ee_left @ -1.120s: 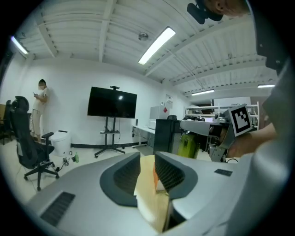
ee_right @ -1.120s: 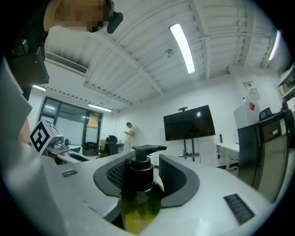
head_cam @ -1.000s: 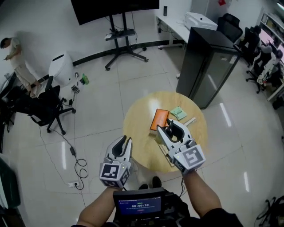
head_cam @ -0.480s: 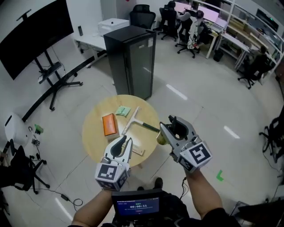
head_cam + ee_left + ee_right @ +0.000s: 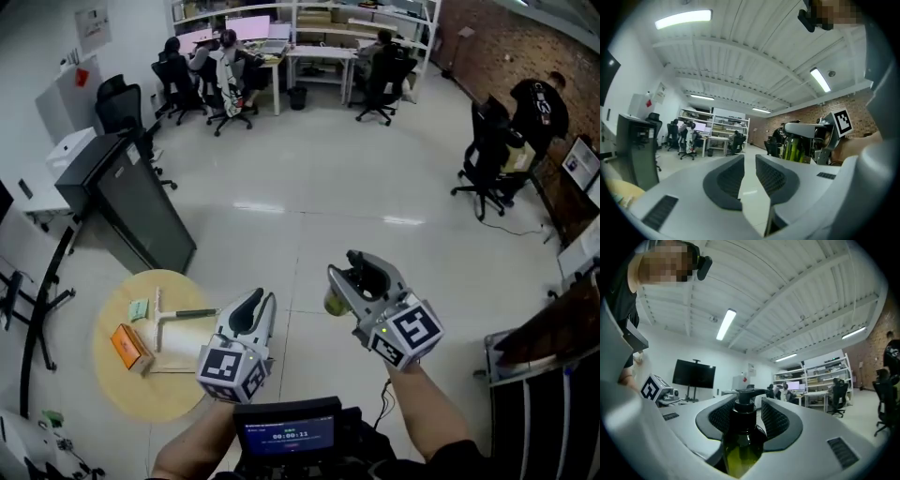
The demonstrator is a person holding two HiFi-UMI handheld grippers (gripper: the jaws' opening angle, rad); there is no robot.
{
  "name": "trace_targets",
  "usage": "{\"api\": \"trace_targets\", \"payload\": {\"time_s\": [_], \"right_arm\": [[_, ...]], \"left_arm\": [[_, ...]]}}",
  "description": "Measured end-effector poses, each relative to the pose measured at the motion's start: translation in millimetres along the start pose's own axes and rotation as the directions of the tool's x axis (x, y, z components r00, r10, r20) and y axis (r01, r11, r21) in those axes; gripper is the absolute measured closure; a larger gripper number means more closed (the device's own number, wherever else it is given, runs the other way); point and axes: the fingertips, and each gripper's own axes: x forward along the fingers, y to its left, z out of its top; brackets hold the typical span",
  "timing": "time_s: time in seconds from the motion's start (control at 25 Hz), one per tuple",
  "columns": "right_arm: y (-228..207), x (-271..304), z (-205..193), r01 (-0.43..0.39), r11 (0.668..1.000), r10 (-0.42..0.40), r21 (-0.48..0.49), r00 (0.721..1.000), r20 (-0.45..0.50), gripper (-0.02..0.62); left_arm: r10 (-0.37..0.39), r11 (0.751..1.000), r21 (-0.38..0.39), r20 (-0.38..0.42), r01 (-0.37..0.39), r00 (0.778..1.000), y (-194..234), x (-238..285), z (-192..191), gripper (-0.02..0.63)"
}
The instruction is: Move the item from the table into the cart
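Floor: open pale tiles take up the middle of the head view, and both hand-held grippers are over them, not over any furniture.
Table (image 5: 164, 398): round and yellow, at about 8 o'clock from the left hand-held gripper and well apart from both. An orange box (image 5: 127, 345), a green pad (image 5: 139, 309) and a long-handled tool (image 5: 178, 314) lie on it.
Likely cart (image 5: 497, 352): a metal-framed thing at the head view's right edge, at about 4 o'clock from the right hand-held gripper. I judge it to be the cart, but too little shows to be sure.
Right hand-held gripper (image 5: 364, 272): the nearer one to that frame. Its jaws are clamped on the neck of the bottle (image 5: 336, 302).
Left hand-held gripper (image 5: 262, 305): its jaws have just closed a little and now stand narrowly apart with nothing between them.
Bottle: dark green with a black pump head, off the table and carried in the air. Its long axis runs 12 to 6 o'clock across the jaws, pump up.
Key relation: the load must travel toward 4 o'clock, away from the table, so the right hand does the placing.
Right gripper view: shows the pads on either side of the bottle's (image 5: 740, 441) neck, which the head view hides.
Left gripper view: shows the bare gap at its own jaws (image 5: 750, 161).
Head view: it alone shows the table and the frame together.
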Motion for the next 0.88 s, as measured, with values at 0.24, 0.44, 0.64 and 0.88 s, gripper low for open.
{"api": "trace_targets", "payload": {"time_s": [0.24, 0.44, 0.64, 0.88], "right_arm": [[-189, -158, 23, 0.223, 0.974, -0.223, -0.042, 0.975, 0.008, 0.449], [-324, -271, 36, 0.440, 0.896, -0.439, -0.056, 0.898, 0.023, 0.453], [-438, -380, 46, 0.652, 0.754, -0.651, -0.086, 0.758, 0.044, 0.453], [-534, -528, 64, 0.841, 0.533, -0.839, -0.093, 0.540, 0.070, 0.453]], "left_arm": [[-0.259, 0.964, 0.056, -0.006, 0.259, 0.966, -192, 175, 10, 0.523], [-0.482, 0.871, 0.084, -0.041, 0.484, 0.875, -331, 301, 15, 0.523], [-0.685, 0.717, 0.095, -0.088, 0.691, 0.723, -459, 417, 2, 0.523], [-0.864, 0.482, 0.062, -0.135, 0.874, 0.485, -625, 508, -14, 0.523]]}}
